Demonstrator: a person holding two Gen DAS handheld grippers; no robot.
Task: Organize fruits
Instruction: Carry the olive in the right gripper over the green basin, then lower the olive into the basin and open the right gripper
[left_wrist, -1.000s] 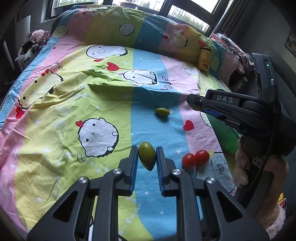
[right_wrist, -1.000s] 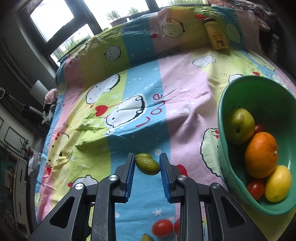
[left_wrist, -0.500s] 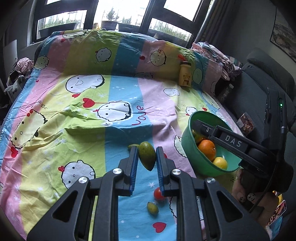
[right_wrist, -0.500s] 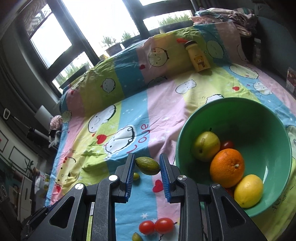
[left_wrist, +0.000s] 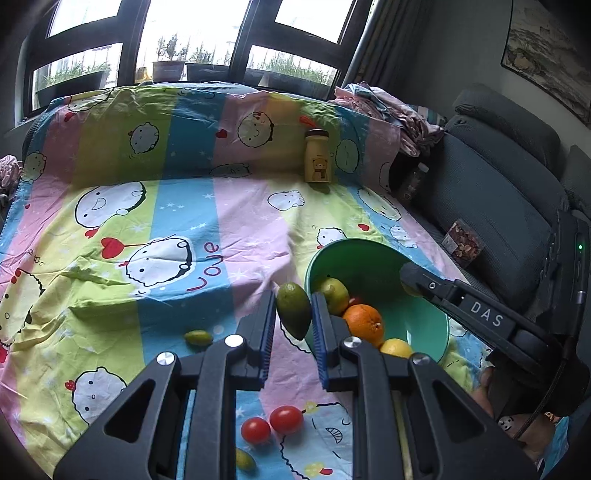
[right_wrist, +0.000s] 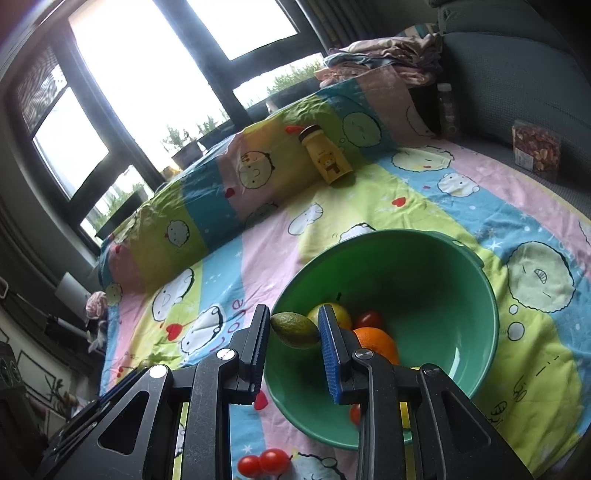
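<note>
My left gripper (left_wrist: 293, 325) is shut on a green mango (left_wrist: 294, 309), held in the air just left of the green bowl (left_wrist: 373, 258). My right gripper (right_wrist: 294, 334) is shut on a second green mango (right_wrist: 295, 329), held over the near left rim of the same bowl (right_wrist: 424, 280). The bowl holds a pear (right_wrist: 334, 314), an orange (right_wrist: 376, 343), a lemon (left_wrist: 396, 348) and a small tomato (right_wrist: 370, 319). On the sheet lie two cherry tomatoes (left_wrist: 271, 424), a small green fruit (left_wrist: 198, 336) and another at the near edge (left_wrist: 245, 459).
A yellow bear bottle (left_wrist: 317, 157) stands at the back of the bed. A grey sofa (left_wrist: 491, 206) with a snack box (left_wrist: 463, 243) and a dark bottle (left_wrist: 412, 184) lines the right side. Folded clothes (left_wrist: 388, 107) lie at the back right.
Both grippers have risen and moved right toward the bowl with their mangoes. The right gripper's mango now hangs over the bowl's rim.
</note>
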